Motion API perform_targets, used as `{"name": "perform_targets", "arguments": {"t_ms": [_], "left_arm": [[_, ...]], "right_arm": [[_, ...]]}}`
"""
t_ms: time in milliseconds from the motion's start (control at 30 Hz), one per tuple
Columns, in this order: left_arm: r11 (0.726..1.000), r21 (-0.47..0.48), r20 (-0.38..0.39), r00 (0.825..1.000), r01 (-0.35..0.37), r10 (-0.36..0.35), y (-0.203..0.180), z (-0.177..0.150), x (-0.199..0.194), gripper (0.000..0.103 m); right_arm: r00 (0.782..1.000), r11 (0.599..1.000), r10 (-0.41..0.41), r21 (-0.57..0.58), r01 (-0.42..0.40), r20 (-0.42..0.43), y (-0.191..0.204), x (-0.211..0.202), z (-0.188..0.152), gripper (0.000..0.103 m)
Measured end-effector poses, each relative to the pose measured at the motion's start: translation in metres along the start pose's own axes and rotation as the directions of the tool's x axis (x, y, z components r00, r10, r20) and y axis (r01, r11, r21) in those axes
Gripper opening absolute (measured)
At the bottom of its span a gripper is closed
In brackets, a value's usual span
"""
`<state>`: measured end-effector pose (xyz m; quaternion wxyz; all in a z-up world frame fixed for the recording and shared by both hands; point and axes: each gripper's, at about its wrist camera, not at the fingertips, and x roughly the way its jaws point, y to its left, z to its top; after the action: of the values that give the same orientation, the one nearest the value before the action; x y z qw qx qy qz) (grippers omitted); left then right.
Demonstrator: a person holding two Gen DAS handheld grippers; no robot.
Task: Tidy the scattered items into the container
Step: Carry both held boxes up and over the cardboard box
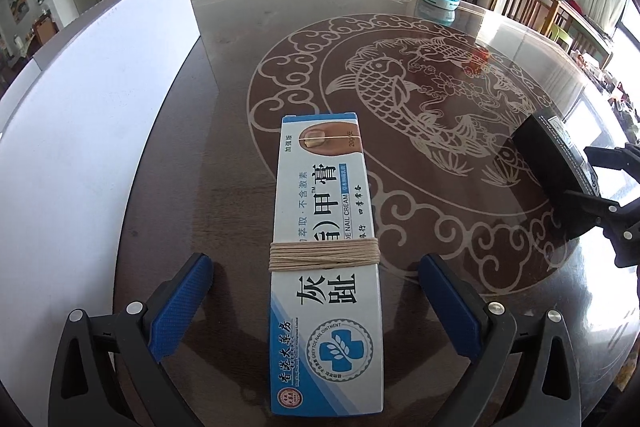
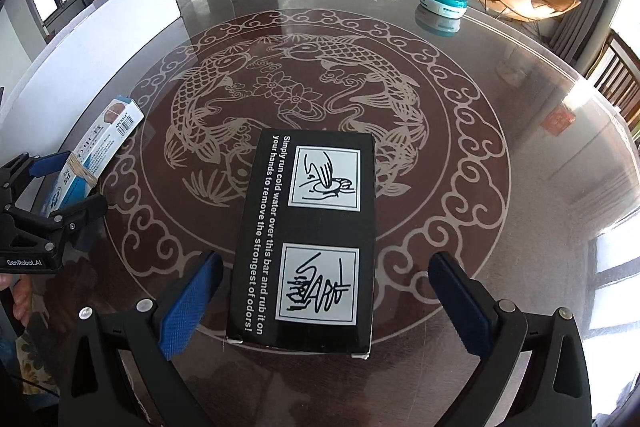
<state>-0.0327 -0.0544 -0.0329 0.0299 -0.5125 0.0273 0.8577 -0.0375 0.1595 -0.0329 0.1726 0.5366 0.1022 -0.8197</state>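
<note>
- Lying lengthwise between the spread blue pads of the left tool (image 1: 316, 307), the white-and-blue nail cream box (image 1: 324, 267) rests flat on the glass tabletop (image 1: 440, 219), with clear gaps on both sides, so this tool is wide open and grips nothing.
- A band of tan string (image 1: 323, 256) is wound around the cream box near its middle; the left wrist view shows the front print, while the right wrist view shows the same box (image 2: 96, 151) from its side, with a barcode at the far end.
- The black odor-remover bar box (image 2: 308, 239) lies flat on the fish medallion (image 2: 296, 99) etched in the tabletop, between the parted pads of the right tool (image 2: 326, 303), untouched by either; this tool too is wide open and empty.
- Only the right wrist view shows the black box's printed instructions and two drawings; the left wrist view catches just a dark edge of it (image 1: 552, 167), right of the medallion, with the right tool (image 1: 600, 179) around it.
- A tall white container wall (image 1: 100, 127) stands left of the medallion, just beside the cream box.
- A teal-and-white round tub (image 2: 443, 1) sits beyond the medallion, well apart from both boxes.
- The right wrist view alone shows fingers (image 2: 20, 299) below the left tool (image 2: 60, 183).
</note>
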Motion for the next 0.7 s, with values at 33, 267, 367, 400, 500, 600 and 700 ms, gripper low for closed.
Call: {"name": "perform_targets", "arguments": {"t_ms": [33, 267, 367, 400, 500, 600, 700], "left_arm": [[1.000, 0.012, -0.004, 1.000, 0.002, -0.002, -0.002, 0.001, 0.000, 0.103], [0.998, 0.016, 0.040, 0.997, 0.066, -0.067, -0.005, 0.006, -0.012, 0.044], [0.993, -0.020, 0.092, 0.990, 0.112, -0.110, 0.003, 0.003, -0.032, 0.044], [0.993, -0.024, 0.109, 0.987, 0.118, -0.114, 0.004, 0.001, -0.040, 0.044], [0.987, -0.053, 0.154, 0.978, 0.151, -0.141, 0.013, -0.001, -0.065, 0.044], [0.980, -0.095, 0.215, 0.965, 0.176, -0.152, 0.029, -0.003, -0.097, 0.044], [0.971, -0.146, 0.288, 0.947, 0.187, -0.140, 0.058, -0.004, -0.134, 0.044]], "right_arm": [[0.999, 1.000, 0.016, -0.006, -0.016, -0.033, 0.000, 0.002, 0.005, 0.102], [0.992, 0.999, 0.038, -0.032, -0.042, -0.123, 0.007, 0.011, 0.019, 0.060], [0.996, 0.998, 0.045, -0.028, -0.047, -0.071, 0.010, -0.008, 0.018, 0.059], [0.998, 0.998, 0.051, -0.028, -0.052, -0.048, 0.011, -0.017, 0.019, 0.059], [0.999, 0.998, 0.051, -0.047, -0.052, -0.006, 0.020, -0.040, 0.026, 0.059], [0.998, 0.995, 0.062, -0.075, -0.060, 0.022, 0.034, -0.058, 0.040, 0.059], [0.994, 0.989, 0.096, -0.113, -0.090, 0.049, 0.059, -0.076, 0.061, 0.059]]}}
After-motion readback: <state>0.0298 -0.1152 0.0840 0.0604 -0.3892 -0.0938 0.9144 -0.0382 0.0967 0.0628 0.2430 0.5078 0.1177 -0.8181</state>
